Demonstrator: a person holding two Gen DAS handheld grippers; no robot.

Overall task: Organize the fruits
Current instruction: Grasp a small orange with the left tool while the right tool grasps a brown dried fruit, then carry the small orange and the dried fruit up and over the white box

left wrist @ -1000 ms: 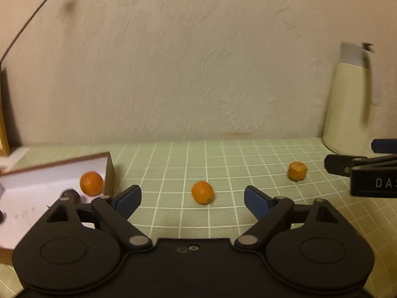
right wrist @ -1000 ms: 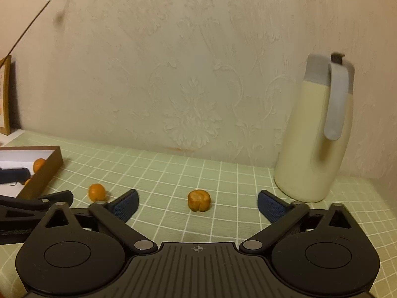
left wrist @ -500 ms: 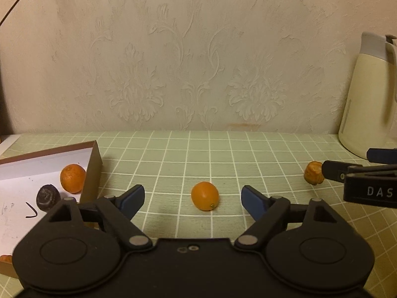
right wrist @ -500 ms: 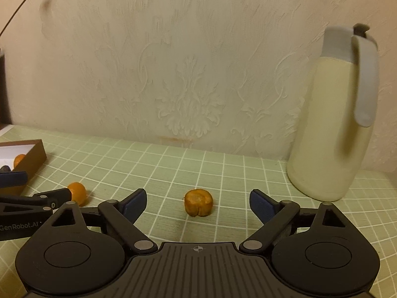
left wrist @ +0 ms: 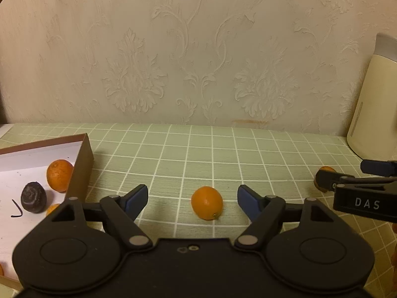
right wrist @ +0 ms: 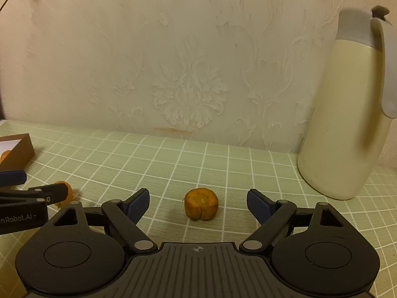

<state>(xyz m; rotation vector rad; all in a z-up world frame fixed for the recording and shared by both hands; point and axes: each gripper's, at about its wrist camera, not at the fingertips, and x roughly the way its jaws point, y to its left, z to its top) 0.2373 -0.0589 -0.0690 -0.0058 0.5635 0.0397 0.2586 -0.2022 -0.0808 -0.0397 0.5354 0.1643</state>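
Observation:
A smooth orange kumquat (left wrist: 207, 202) lies on the green checked mat between the open fingers of my left gripper (left wrist: 192, 201), untouched. A wrinkled, flattened orange fruit (right wrist: 201, 204) lies between the open fingers of my right gripper (right wrist: 198, 203), also untouched. A brown box (left wrist: 83, 164) with a white floor sits at the left and holds an orange fruit (left wrist: 59, 175) and a dark shrivelled fruit (left wrist: 33, 197). In the right wrist view the kumquat (right wrist: 67, 190) is partly hidden behind the left gripper's fingers.
A cream thermos jug (right wrist: 347, 114) with a grey lid and handle stands at the right against the patterned wall. The box corner (right wrist: 21, 149) shows at the far left of the right wrist view. The right gripper's fingers (left wrist: 347, 181) reach in at the left wrist view's right edge.
Both grippers have moved forward and lower toward the mat. Each fruit now sits nearer, between its gripper's open fingers. The jaws have stayed open.

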